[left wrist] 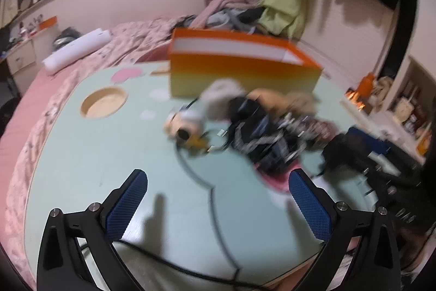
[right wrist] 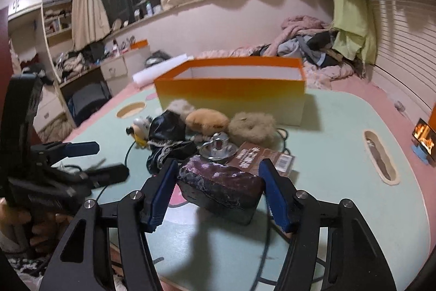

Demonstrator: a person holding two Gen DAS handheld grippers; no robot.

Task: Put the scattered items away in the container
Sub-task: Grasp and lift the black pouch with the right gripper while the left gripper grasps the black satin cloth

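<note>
Inside, orange box (right wrist: 231, 97) shows only white walls, items lying outside

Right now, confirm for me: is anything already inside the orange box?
No. In the right wrist view the orange box shows only bare white inner walls, as far as its rim lets one see.

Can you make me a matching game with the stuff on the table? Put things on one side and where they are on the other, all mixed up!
Things:
1. Box
2. Purple pouch
3. Beige scrunchie
4. Left claw

Places or states:
A. Between the right claw's blue pads
B. Open, nothing between its pads
C. Behind the pile, orange on top fading to yellow
D. Just in front of the box, beside the tan fluffy thing

Pairs: 1-C, 2-A, 3-D, 4-B
</note>
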